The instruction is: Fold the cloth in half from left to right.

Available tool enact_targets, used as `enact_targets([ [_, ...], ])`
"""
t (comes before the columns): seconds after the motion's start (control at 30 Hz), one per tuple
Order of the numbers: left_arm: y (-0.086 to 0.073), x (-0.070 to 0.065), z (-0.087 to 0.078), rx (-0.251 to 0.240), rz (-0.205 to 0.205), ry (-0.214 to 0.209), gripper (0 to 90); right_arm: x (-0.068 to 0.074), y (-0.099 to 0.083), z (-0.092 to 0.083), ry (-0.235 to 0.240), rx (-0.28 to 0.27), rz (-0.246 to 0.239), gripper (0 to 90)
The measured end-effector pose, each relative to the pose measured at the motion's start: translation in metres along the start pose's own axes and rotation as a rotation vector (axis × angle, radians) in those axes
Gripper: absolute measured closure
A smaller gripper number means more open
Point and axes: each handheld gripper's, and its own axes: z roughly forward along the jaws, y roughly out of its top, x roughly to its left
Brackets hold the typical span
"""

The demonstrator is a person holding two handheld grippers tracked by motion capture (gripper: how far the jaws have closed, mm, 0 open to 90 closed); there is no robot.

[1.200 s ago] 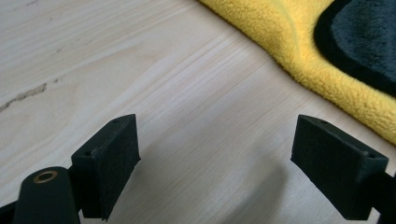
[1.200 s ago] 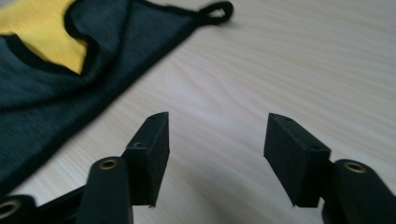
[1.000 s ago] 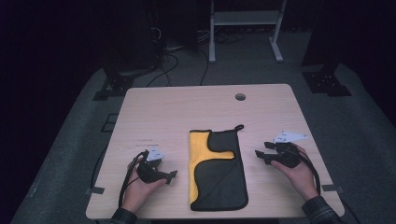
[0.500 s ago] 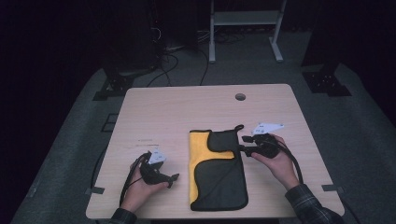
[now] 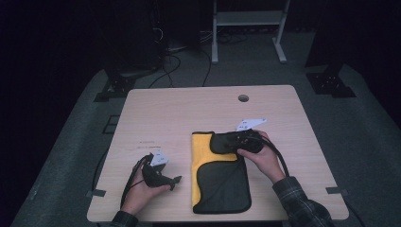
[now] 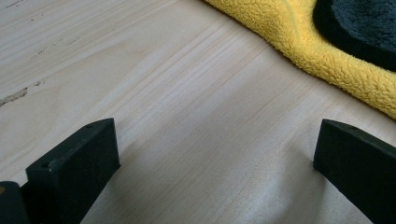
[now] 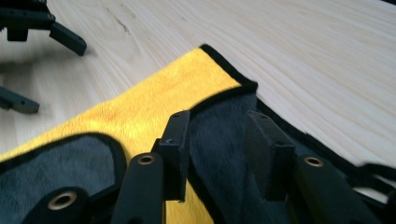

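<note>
While the left gripper (image 5: 176, 180) is rested on the bare wood near the front left corner of the table (image 5: 189, 109), its jaws are spread as wide as they go and nothing is held between them. In the left gripper view the two black jaws are seen far apart at the bottom corners, with only pale wood grain between them and the yellow edge of the cloth (image 6: 327, 51) lying beyond, apart from both jaws. The left hand (image 5: 142, 191) is wrapped around the gripper's body, and a cable is looped back from it toward the table edge.

Just to the right, a folded cloth (image 5: 220, 182) is laid flat at the middle of the table's near half. Its yellow side is shown along the left and upper part, and a dark grey side with black binding is turned over it.

Further right, the right gripper (image 5: 226, 140) is held over the far end of the cloth by the right hand (image 5: 262, 158), whose plaid sleeve (image 5: 302, 205) is seen at the lower right. Its jaws have just been closing and are now set narrow. In the right gripper view they are seen to either side of a strip of grey cloth (image 7: 219, 140) near the black-bound corner; whether the pads already press on it cannot be told.
</note>
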Motion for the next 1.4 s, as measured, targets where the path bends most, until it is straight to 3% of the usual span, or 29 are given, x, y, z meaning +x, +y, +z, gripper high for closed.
enact_targets([
  [0.1, 0.000, 0.000, 0.000, 0.000, 0.000, 0.000, 0.0, 0.003, 0.001, 0.011, 0.011, 0.029, -0.030, 60.0],
  [0.4, 0.000, 0.000, 0.000, -0.001, 0.001, 0.001, 0.0, 0.016, -0.001, 0.041, 0.045, 0.091, -0.059, 62.4],
  [0.53, 0.000, 0.000, 0.000, -0.004, -0.002, 0.000, 0.0, 0.019, -0.002, 0.051, 0.042, 0.089, -0.056, 64.9],
  [0.67, 0.000, 0.000, 0.000, -0.003, -0.001, 0.001, 0.0, 0.023, -0.006, 0.061, 0.008, 0.127, -0.086, 68.7],
  [0.83, 0.000, 0.000, 0.000, -0.003, -0.001, 0.000, 0.0, 0.023, -0.006, 0.061, -0.033, 0.121, -0.104, 81.1],
  [1.03, 0.000, 0.000, 0.000, 0.001, 0.004, 0.001, 0.0, 0.019, 0.000, 0.049, -0.043, 0.080, -0.077, 83.3],
  [1.2, 0.000, 0.000, 0.000, 0.000, 0.002, 0.001, 0.0, 0.003, 0.005, 0.032, -0.084, 0.050, -0.051, 83.5],
  [1.4, 0.000, 0.000, 0.000, -0.001, -0.001, 0.000, 0.0, -0.023, 0.000, 0.019, -0.141, 0.033, 0.027, 83.5],
])
